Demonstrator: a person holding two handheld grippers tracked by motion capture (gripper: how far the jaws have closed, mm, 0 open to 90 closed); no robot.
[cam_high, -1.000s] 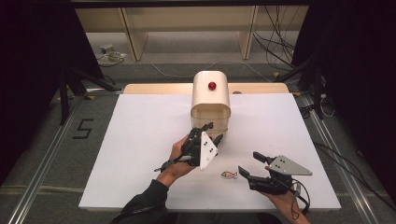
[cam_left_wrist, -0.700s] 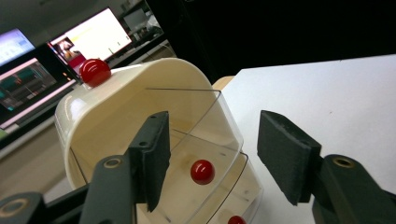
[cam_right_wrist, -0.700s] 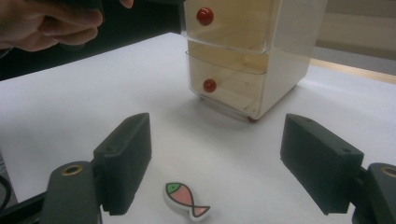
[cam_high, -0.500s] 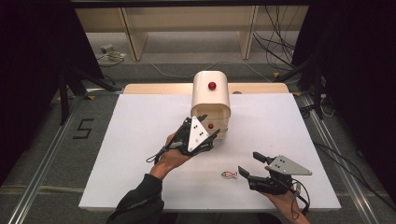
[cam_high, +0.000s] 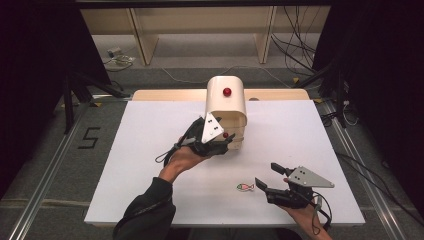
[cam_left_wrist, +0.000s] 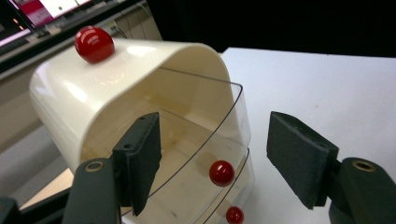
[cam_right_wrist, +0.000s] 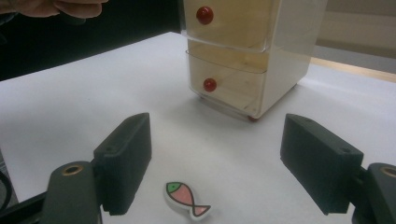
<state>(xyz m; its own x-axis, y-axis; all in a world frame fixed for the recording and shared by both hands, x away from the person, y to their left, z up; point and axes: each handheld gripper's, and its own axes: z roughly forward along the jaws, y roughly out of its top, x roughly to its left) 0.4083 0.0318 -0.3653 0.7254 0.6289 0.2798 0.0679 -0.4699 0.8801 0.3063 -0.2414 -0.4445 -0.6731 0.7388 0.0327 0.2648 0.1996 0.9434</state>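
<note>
The left tongs (cam_high: 223, 143) have risen to the drawer knob (cam_high: 225, 135), spreading, empty; right tongs (cam_high: 268, 176) gape over the ungrasped fish (cam_high: 245, 187).

Obstacle: the cream drawer cabinet (cam_high: 227, 112) stands mid-table at the far edge
Cabinet front: the left gripper (cam_high: 222, 145) hangs close before the clear drawers (cam_left_wrist: 219, 154), crowding that approach
Near side: the fish token (cam_high: 245, 187) lies flat just beside the right gripper (cam_high: 267, 176)
Open room: bare white table (cam_high: 135, 165) left and right of the cabinet
</note>
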